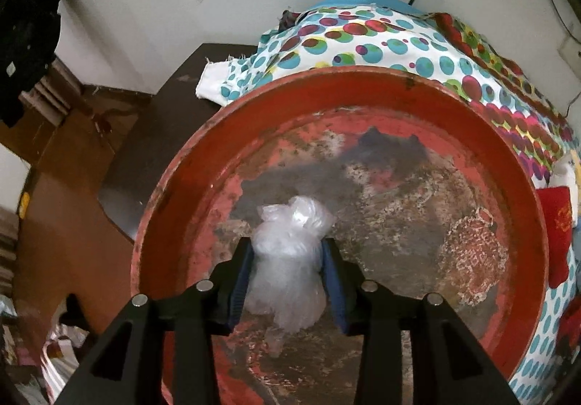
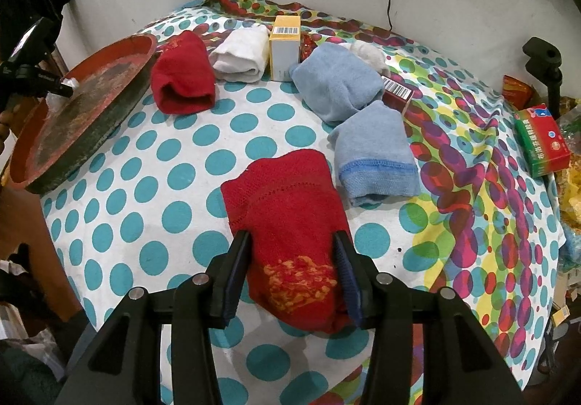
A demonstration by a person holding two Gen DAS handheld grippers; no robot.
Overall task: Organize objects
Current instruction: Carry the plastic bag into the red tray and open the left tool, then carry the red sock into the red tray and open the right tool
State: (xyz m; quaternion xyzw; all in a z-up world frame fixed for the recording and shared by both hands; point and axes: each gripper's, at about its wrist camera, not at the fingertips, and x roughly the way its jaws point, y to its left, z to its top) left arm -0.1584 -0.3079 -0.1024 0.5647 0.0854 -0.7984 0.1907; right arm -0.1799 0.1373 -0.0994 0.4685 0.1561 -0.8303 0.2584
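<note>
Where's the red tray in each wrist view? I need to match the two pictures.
Left wrist: the red tray fills the middle and right of the picture, under the left gripper, which is shut on a clear plastic bag.
Right wrist: the tray sits at the left edge, tilted, with the left gripper over it.
Shared landmark: the polka-dot cloth under and behind the tray.

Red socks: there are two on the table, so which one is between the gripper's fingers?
The near red sock with the orange pattern sits between the right gripper fingers. The other red sock lies far back beside the tray.
</note>
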